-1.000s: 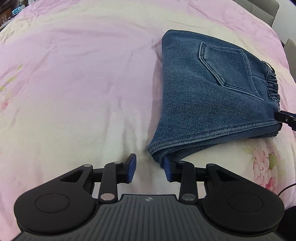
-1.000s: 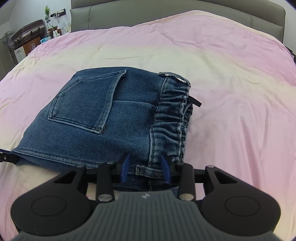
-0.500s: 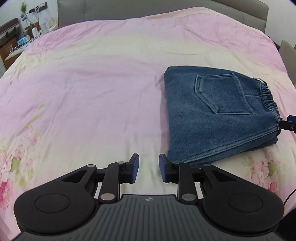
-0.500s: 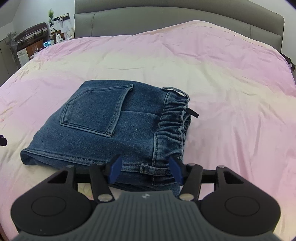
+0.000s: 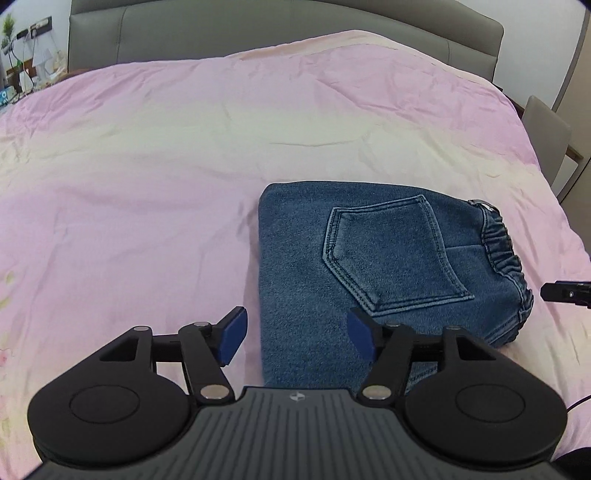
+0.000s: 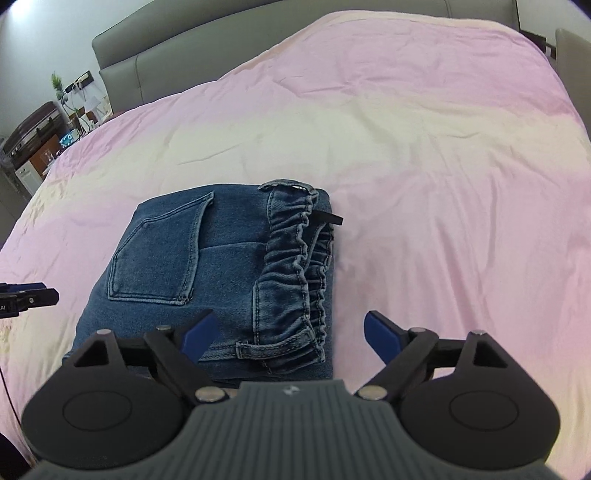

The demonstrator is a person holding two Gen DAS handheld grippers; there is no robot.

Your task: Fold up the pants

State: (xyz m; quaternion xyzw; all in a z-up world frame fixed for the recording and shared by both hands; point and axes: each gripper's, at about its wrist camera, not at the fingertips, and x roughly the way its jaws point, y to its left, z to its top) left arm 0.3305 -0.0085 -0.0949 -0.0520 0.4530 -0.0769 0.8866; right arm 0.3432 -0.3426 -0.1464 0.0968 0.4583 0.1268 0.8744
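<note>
Far off to the left of your left gripper [image 5: 297,334] a cluttered side table [image 5: 16,79] stands by the wall. Ahead of both grippers the pink bedspread [image 5: 155,177], wrinkled and paling to cream in the middle, runs up to a grey padded headboard [image 5: 280,33]. Your left gripper is spread wide and holds nothing. The folded pants [image 5: 373,273] lie on the bed just ahead of it and to its right, back pocket up. Your right gripper [image 6: 290,336] also gapes wide and empty, right over the near edge of the pants, at the elastic waistband [image 6: 301,266].
</note>
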